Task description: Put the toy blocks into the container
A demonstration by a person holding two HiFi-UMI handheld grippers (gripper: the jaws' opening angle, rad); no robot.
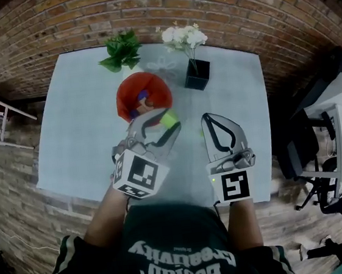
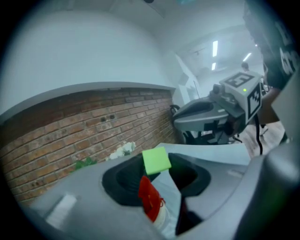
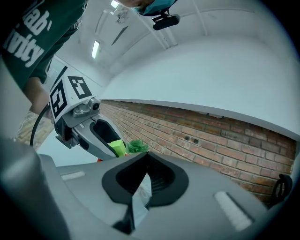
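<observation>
Item: small lime-green toy block [image 2: 156,160] | hold: left gripper [image 1: 164,124] fingers grip it, aloft by near-right rim of round red container [image 1: 142,87] | right gripper [image 1: 208,118]: fingers closed, empty | step: we judge carry-over | next: centre over opening, release.

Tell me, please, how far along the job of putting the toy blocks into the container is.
Done: the red container seems to hold a bluish piece already. In hand: the left tool grips a green block, held close beside the container; the right tool is shut and empty. Left: dropping the green block in; I cannot tell whether more blocks remain.
</observation>
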